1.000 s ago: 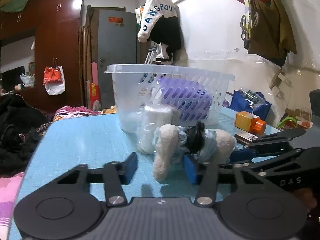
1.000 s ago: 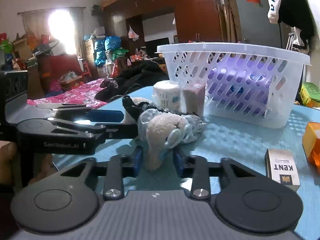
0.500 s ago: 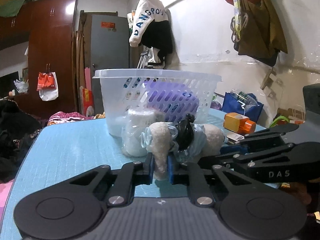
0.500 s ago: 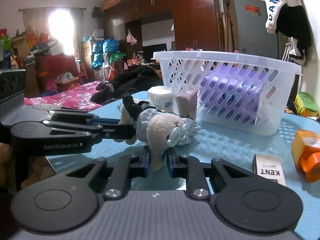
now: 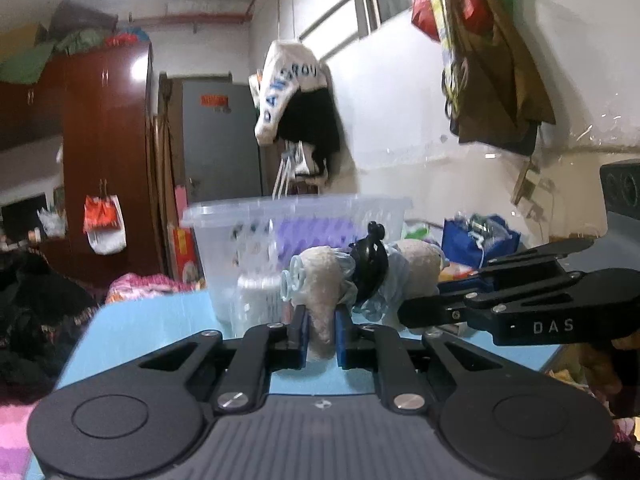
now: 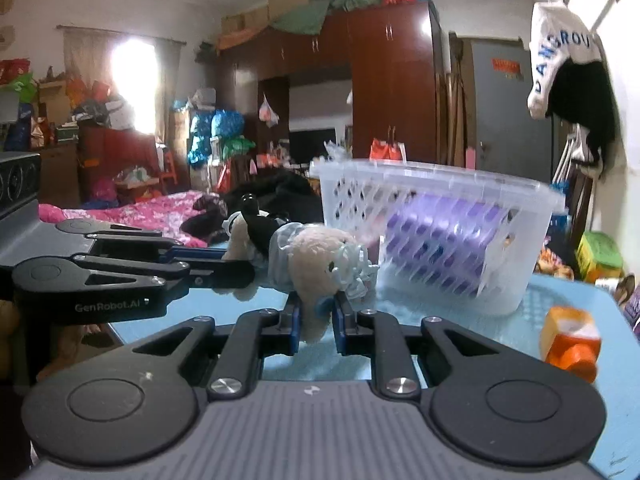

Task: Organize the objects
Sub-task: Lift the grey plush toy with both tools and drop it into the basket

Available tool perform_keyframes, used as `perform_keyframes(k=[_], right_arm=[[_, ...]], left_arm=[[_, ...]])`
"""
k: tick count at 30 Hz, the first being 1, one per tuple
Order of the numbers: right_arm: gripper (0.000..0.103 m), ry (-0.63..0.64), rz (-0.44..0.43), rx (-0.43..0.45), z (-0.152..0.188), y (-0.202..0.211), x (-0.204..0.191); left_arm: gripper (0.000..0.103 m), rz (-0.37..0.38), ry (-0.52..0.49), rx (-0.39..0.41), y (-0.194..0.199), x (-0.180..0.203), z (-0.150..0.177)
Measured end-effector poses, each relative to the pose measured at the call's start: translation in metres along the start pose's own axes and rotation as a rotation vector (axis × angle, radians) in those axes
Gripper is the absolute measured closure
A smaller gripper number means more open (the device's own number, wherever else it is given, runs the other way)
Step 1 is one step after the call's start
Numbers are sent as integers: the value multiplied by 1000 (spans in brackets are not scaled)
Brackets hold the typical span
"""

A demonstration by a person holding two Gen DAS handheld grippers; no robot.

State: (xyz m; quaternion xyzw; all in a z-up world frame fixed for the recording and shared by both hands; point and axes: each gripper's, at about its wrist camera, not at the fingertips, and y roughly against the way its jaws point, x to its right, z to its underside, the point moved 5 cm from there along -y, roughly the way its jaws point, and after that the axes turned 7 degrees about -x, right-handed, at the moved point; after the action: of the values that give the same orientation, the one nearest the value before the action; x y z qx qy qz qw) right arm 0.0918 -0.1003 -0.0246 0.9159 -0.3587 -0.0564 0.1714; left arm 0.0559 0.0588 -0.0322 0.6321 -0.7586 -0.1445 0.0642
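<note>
Both grippers clamp plush toy [image 5: 320,280], raised before basket rim [image 6: 440,178]

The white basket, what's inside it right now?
Through the slotted wall of the white basket a large purple item shows, filling much of the inside. Its shape and label are blurred, and anything behind or under it is hidden.

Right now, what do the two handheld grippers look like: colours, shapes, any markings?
Both are matte black linkage grippers with blue finger pads and silver pivot screws, above a grey ribbed body flanked by two round black discs. The left gripper reads "GenRobot.AI" on its side in the right wrist view; the right gripper reads "DAS" in the left wrist view. No cables show.
</note>
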Motion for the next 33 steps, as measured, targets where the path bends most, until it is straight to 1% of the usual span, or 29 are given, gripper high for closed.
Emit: perform_keyframes(k=[7,9,12,14,18,21,22,23,25,26,28,30,33], right_arm=[[85,24,13,57,-18,12,11],[85,28,13,73,-25,15,16],[85,32,19,91,-40,16,24],[85,39,19,102,-53,16,31],[85,59,50,132,-84,14,42],[85,76,79,138,-109,4,51],[85,70,75,133,-118,-2,56],[85,70,74,131,-126,-9,61],[85,88,105,117,-135,-22,70],[85,73,108,102,-140,-30,77],[85,40,85,53,-145,-51,91],[85,15,96,-5,-143,-73,104],[85,-27,89,-77,-133,-103,117]], left_arm=[[87,-1,-5,85,9,7,-21],[87,4,4,102,9,9,-28],[87,0,-10,121,5,14,-43],[87,4,-10,139,3,12,-60],[87,8,-12,169,-7,5,-94],[87,8,-8,171,-22,-2,-121],[87,-3,-15,169,-29,-5,-130],[87,-10,-12,161,-36,-9,-138],[87,2,3,135,-55,-19,-155],[87,2,7,121,-64,-23,-160],[87,1,28,62,-92,-32,-168],[87,2,42,-2,-120,-41,-168],[87,-9,61,-96,-156,-52,-162]])
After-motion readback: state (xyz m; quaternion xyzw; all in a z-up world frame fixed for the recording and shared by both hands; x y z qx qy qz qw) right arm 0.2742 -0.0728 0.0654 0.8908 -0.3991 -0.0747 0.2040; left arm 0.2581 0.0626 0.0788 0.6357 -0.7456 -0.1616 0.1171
